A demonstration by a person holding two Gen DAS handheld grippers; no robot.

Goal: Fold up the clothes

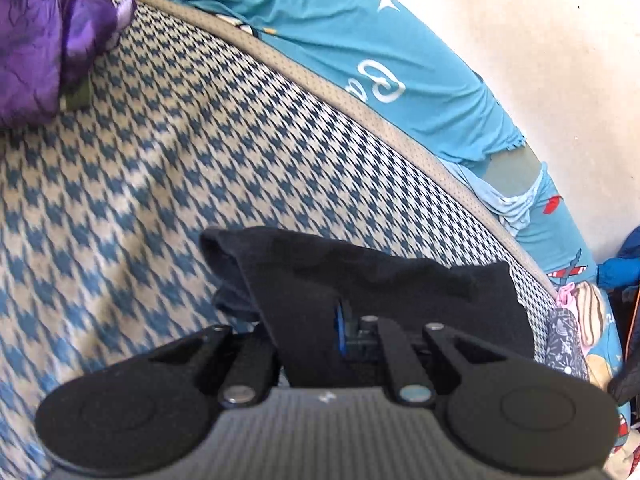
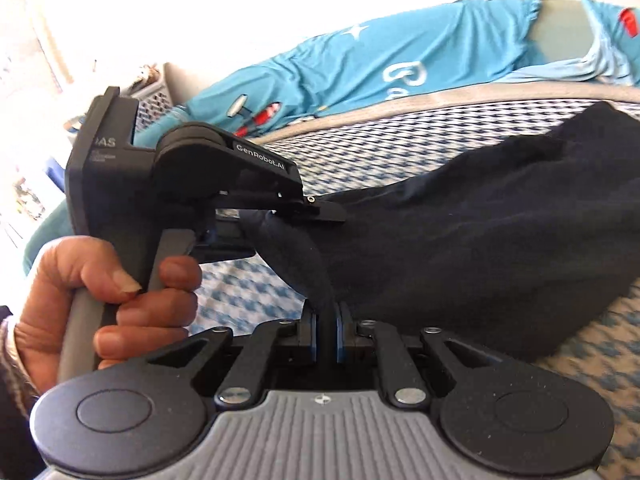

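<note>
A black garment (image 2: 480,232) hangs stretched over a blue-and-white houndstooth bedspread (image 1: 160,160). In the right wrist view my right gripper (image 2: 328,336) is shut on a bunched edge of it, the cloth squeezed between the blue pads (image 2: 311,338). My left gripper (image 2: 308,210), held by a hand (image 2: 120,280), is shut on the same edge a little higher and to the left. In the left wrist view the black garment (image 1: 380,280) drapes over my left gripper (image 1: 344,332) and hides most of its fingers.
A teal printed sheet (image 1: 380,60) lies along the far side of the bed against a white wall. A purple garment (image 1: 44,32) is bunched at the top left. A white laundry basket (image 2: 154,98) stands beyond the bed. Blue cloth (image 1: 624,264) sits at the right edge.
</note>
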